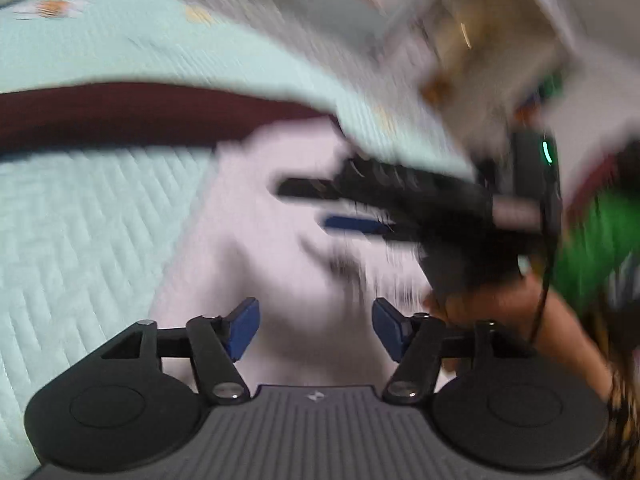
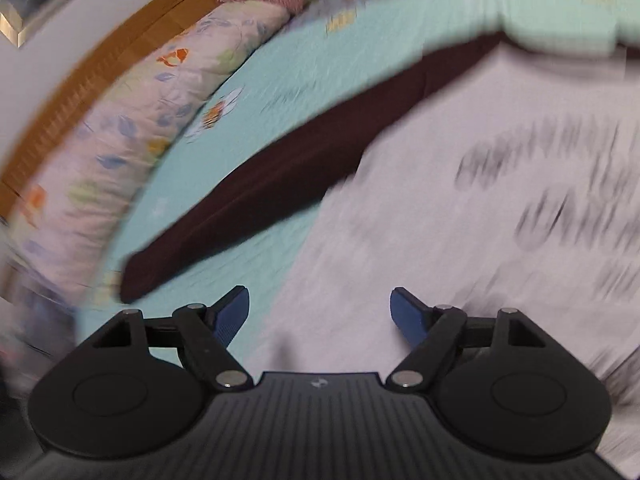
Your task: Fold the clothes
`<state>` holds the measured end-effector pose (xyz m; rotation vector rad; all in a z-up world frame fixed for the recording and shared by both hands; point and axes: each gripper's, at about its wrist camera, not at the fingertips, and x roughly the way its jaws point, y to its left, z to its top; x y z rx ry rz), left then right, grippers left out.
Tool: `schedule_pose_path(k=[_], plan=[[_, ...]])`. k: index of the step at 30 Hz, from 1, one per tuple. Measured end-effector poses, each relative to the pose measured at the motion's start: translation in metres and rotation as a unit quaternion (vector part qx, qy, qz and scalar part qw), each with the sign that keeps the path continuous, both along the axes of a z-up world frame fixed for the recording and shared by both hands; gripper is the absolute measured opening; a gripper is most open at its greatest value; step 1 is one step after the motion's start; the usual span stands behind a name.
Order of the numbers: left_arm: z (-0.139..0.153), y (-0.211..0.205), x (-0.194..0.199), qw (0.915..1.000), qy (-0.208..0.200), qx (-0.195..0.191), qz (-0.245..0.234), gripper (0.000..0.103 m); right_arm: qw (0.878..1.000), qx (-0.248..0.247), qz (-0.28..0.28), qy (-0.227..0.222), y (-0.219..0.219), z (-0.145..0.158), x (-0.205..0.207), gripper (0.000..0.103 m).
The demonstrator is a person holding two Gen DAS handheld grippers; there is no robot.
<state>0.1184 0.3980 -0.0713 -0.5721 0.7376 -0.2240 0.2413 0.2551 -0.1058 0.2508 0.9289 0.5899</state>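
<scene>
Step in hand, judged: release after a fold or a smoothing pass on the white garment (image 2: 460, 200), with a re-grasp to follow.

Left tool (image 1: 316, 330): blue pads set wide apart, nothing clamped between them; only white cloth visible below the gap. Right tool (image 2: 320, 318): pads likewise spread wide, empty, poised over the white cloth near its edge. Right tool also visible in the left wrist view (image 1: 352, 208), held in a hand (image 1: 492, 304), pads parted above the same cloth.

Location of the work item: white garment spread flat on the bed (image 1: 80, 240), over the pale green quilted cover; dark printed lettering on its face, blurred and unreadable. Dark maroon garment (image 2: 280, 176) lying as a long strip just beyond the white one, touching its far edge.

Next move, judged: selection of a fresh edge or corner of the white garment, pads lowered to either side of the cloth, closure on one layer only, then a lift and carry across. Heavy motion blur in both views; fold state not determinable.

Count: two tools, one white garment, one maroon garment, one floral pillow (image 2: 132, 120) along the headboard side.
</scene>
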Motion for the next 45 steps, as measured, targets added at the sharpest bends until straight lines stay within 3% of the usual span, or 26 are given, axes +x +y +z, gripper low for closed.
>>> schedule_pose_path(k=[4, 7, 10, 12, 14, 17, 21, 25, 29, 31, 33, 39, 41, 44, 45], plan=[[-0.019, 0.002, -0.004, 0.9982, 0.009, 0.022, 0.055, 0.067, 0.995, -0.048, 0.023, -0.08, 0.014, 0.039, 0.015, 0.079], [-0.032, 0.004, -0.015, 0.998, 0.0, 0.014, 0.061, 0.067, 0.975, -0.106, 0.109, -0.164, 0.053, 0.062, 0.012, 0.079], [-0.035, -0.004, -0.015, 0.9993, -0.02, 0.004, 0.03, 0.067, 0.936, -0.151, 0.215, -0.236, 0.105, 0.075, -0.002, 0.079], [-0.036, 0.001, -0.022, 0.9981, -0.033, -0.042, 0.031, 0.063, 0.898, -0.174, 0.289, -0.282, 0.139, 0.081, -0.016, 0.079], [-0.04, 0.026, -0.03, 0.9898, -0.053, -0.104, 0.082, 0.06, 0.855, -0.196, 0.361, -0.315, 0.17, 0.082, -0.036, 0.078], [-0.031, 0.058, -0.054, 0.9719, -0.088, -0.103, 0.192, 0.062, 0.806, -0.226, 0.429, -0.339, 0.211, 0.072, -0.057, 0.078], [-0.03, 0.08, -0.07, 0.9529, -0.062, -0.076, 0.287, 0.065, 0.772, -0.233, 0.489, -0.332, 0.261, 0.048, -0.07, 0.078], [-0.042, 0.094, -0.069, 0.9493, -0.007, -0.103, 0.297, 0.065, 0.744, -0.238, 0.534, -0.323, 0.304, 0.032, -0.084, 0.078], [-0.046, 0.108, -0.074, 0.9398, 0.006, -0.109, 0.324, 0.065, 0.722, -0.255, 0.552, -0.331, 0.337, 0.016, -0.092, 0.078], [-0.047, 0.114, -0.078, 0.936, 0.006, -0.111, 0.334, 0.065, 0.717, -0.266, 0.553, -0.33, 0.35, 0.006, -0.092, 0.076], [-0.047, 0.116, -0.08, 0.9355, 0.006, -0.112, 0.335, 0.064, 0.715, -0.28, 0.552, -0.325, 0.361, -0.005, -0.093, 0.07], [-0.045, 0.115, -0.085, 0.9355, 0.004, -0.106, 0.337, 0.064, 0.697, -0.286, 0.546, -0.366, 0.368, -0.021, -0.102, 0.07], [-0.044, 0.111, -0.081, 0.935, 0.004, -0.104, 0.339, 0.064, 0.685, -0.289, 0.544, -0.388, 0.372, -0.025, -0.105, 0.07], [-0.044, 0.108, -0.077, 0.9339, 0.003, -0.099, 0.344, 0.064, 0.685, -0.289, 0.533, -0.404, 0.376, -0.029, -0.107, 0.069], [-0.044, 0.108, -0.078, 0.9335, 0.002, -0.097, 0.345, 0.064, 0.689, -0.286, 0.532, -0.401, 0.377, -0.029, -0.107, 0.06]])
